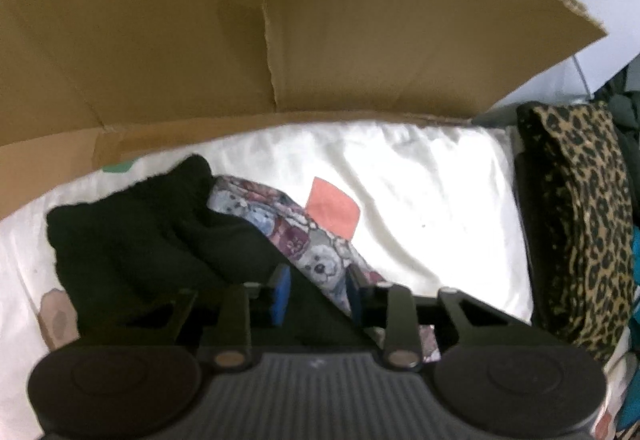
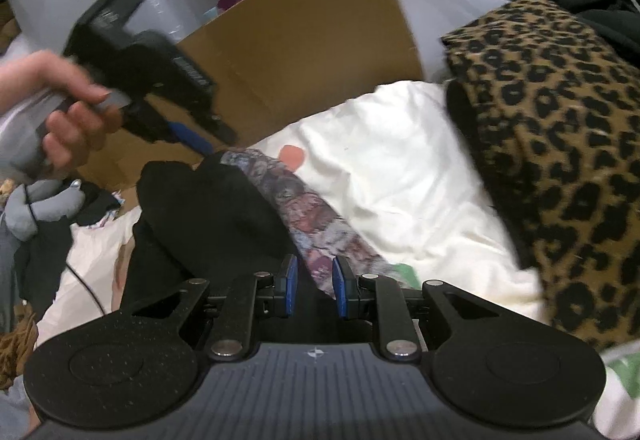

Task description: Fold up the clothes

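A black fleece garment (image 1: 140, 248) (image 2: 208, 207) with a puppy-print lining (image 1: 288, 232) (image 2: 304, 215) lies crumpled on the white bed sheet (image 1: 420, 199) (image 2: 400, 167). My left gripper (image 1: 318, 292) points steeply down over its near edge. Its blue pads stand apart, and the cloth shows flat in the gap. In the right wrist view a hand (image 2: 60, 95) holds that left gripper (image 2: 212, 139) above the garment's far end. My right gripper (image 2: 316, 290) has its pads close together, with the garment's near edge running between them.
A cardboard box (image 1: 360, 39) (image 2: 312, 39) stands along the far side of the bed. A folded leopard-print cloth (image 1: 580, 220) (image 2: 560, 143) lies on the right. A grey soft toy (image 2: 44, 203) and dark clothes are on the left, by a black cable (image 2: 84, 280).
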A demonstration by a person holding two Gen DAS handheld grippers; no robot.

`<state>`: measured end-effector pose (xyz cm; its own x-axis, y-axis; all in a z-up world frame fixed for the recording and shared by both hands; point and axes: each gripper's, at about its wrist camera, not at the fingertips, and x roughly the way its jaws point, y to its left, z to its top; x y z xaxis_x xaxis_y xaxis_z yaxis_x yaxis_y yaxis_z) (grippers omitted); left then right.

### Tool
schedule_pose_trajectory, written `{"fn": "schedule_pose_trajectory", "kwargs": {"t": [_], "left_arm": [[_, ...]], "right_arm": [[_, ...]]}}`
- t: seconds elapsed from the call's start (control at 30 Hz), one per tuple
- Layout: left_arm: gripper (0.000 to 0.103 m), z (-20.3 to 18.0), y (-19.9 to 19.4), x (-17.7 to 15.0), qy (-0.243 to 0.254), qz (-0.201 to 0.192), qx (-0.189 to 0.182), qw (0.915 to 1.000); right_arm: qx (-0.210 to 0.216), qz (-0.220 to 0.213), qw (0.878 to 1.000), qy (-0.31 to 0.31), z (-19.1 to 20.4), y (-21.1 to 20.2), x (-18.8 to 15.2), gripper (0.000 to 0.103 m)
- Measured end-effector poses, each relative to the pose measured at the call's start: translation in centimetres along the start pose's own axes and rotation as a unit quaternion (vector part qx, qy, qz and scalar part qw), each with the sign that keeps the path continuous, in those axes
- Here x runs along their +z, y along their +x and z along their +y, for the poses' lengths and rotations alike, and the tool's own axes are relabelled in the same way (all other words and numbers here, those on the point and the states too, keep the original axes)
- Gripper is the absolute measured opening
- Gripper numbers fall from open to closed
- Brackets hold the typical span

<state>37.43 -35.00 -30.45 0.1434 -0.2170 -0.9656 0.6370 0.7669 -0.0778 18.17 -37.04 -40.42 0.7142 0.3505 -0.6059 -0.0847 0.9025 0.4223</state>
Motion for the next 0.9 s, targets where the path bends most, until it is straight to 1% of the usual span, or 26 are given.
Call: {"fn": "schedule_pose_trajectory", "kwargs": {"t": [0.07, 0.17, 0.3, 0.47, 0.6, 0.73, 0.8, 0.9], "left_arm": [[0.029, -0.1, 0.9, -0.3, 0.003, 0.014, 0.02, 0.9997], [0.028, 0.4, 1.7, -0.9, -0.011, 0.028, 0.041, 0.9987], [0.029, 1.4, 2.3, -1.6, -0.019, 0.032, 0.054, 0.9978], [0.029, 2.9, 2.9, -2.6, -0.039, 0.046, 0.066, 0.996], [0.029, 3.9, 3.0, -3.5, -0.041, 0.062, 0.075, 0.9944], [0.029, 4.2, 2.7, -4.0, -0.025, 0.079, 0.086, 0.9928], [0.028, 4.2, 2.2, -3.7, -0.015, 0.088, 0.099, 0.9911], [0.028, 4.1, 0.6, -2.5, -0.031, 0.08, 0.091, 0.9921]], "right_arm": [[0.002, 0.001, 1.0, -0.01, 0.5, 0.8, 0.3, 0.02], [0.004, 0.002, 1.0, -0.016, 0.9, 2.0, 0.7, 0.02], [0.003, 0.003, 1.0, -0.019, 1.1, 3.1, 0.8, 0.02], [0.002, 0.018, 0.999, -0.027, 1.2, 4.0, 0.4, 0.02], [-0.001, 0.038, 0.999, -0.034, 1.2, 4.4, -0.3, 0.02], [-0.003, 0.055, 0.998, -0.035, 1.0, 4.4, -1.0, 0.02], [0.0, 0.063, 0.997, -0.042, 1.1, 4.4, -1.2, 0.02], [0.006, 0.07, 0.996, -0.047, 1.0, 4.2, -1.0, 0.02]]}}
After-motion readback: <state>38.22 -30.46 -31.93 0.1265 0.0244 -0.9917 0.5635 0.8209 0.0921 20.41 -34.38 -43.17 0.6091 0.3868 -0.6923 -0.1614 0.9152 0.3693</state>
